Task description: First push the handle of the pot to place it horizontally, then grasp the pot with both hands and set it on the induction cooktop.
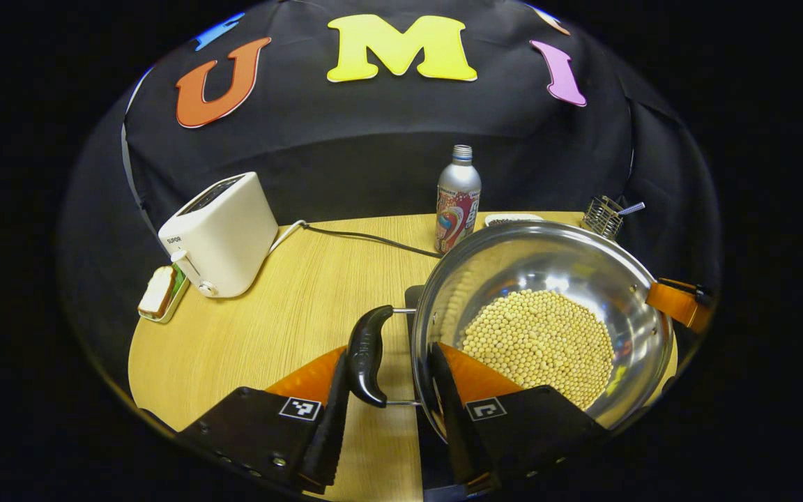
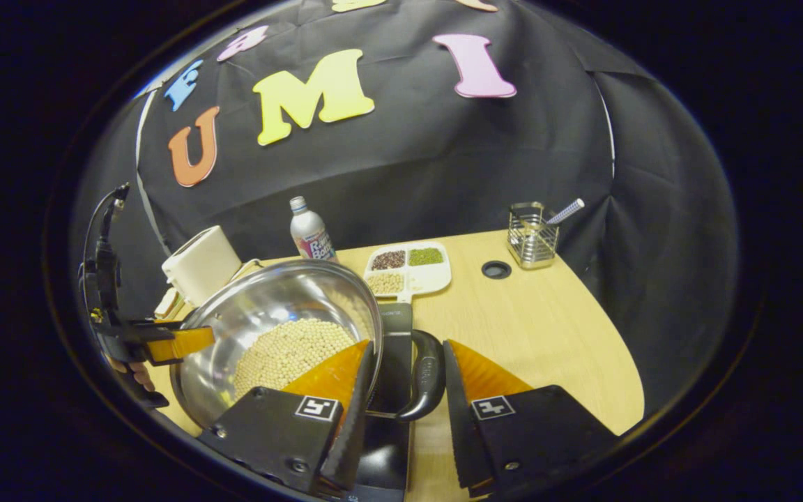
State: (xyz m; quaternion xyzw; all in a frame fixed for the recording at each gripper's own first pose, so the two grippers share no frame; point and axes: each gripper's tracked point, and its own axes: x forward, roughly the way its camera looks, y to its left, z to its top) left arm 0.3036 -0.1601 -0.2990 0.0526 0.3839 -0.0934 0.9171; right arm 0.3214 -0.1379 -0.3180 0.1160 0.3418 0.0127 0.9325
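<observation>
A steel pot (image 1: 548, 265) with soybeans (image 1: 537, 341) in it has a black loop handle on each side. My left gripper (image 1: 391, 352) is shut on the near handle (image 1: 366, 355), with one finger outside the handle and the other inside the rim. In the right gripper view, my right gripper (image 2: 408, 343) clamps the opposite handle (image 2: 429, 373) and the pot (image 2: 269, 307) wall the same way. The pot hangs over the black induction cooktop (image 2: 393, 328); whether it touches it I cannot tell. The left gripper (image 2: 164, 343) shows at the pot's far rim.
A white toaster (image 1: 217, 233) with its cable stands at the back left, with bread on a small dish (image 1: 159, 293) beside it. A bottle (image 1: 457, 199) stands behind the pot. A divided tray of beans (image 2: 408, 268) and a wire basket (image 2: 530, 244) sit at the back right.
</observation>
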